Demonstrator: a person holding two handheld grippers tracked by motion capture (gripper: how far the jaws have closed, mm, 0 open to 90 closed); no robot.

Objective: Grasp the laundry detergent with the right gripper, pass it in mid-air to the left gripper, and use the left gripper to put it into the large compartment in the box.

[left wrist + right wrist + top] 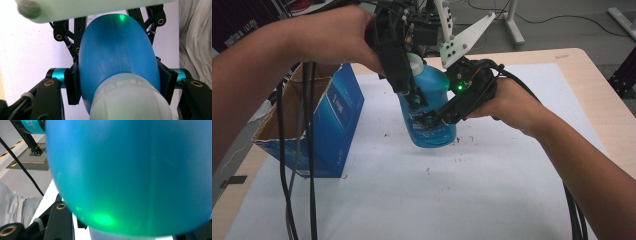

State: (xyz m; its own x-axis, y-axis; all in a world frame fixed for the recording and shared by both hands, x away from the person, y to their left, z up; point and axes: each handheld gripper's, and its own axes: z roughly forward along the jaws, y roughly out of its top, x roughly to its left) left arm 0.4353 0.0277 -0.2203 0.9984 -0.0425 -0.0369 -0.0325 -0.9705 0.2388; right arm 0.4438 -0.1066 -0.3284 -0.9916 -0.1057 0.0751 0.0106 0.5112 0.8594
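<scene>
A smooth, rounded blue plastic bottle with a ribbed white cap stands mid-bench on white paper. The left gripper clamps its sides from above; the right gripper presses its lower body, grip unclear. Beside it stands an open blue cardboard box, contents hidden.

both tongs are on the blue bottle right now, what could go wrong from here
1. The blue bottle is smooth and rounded, and the left tongs pinch it just below the pale cap; it could slip out if lifted or tilted.
2. The right tongs press low on the same bottle, so uneven pulls may twist it loose.
3. The open blue box stands close beside it and could get knocked.
</scene>
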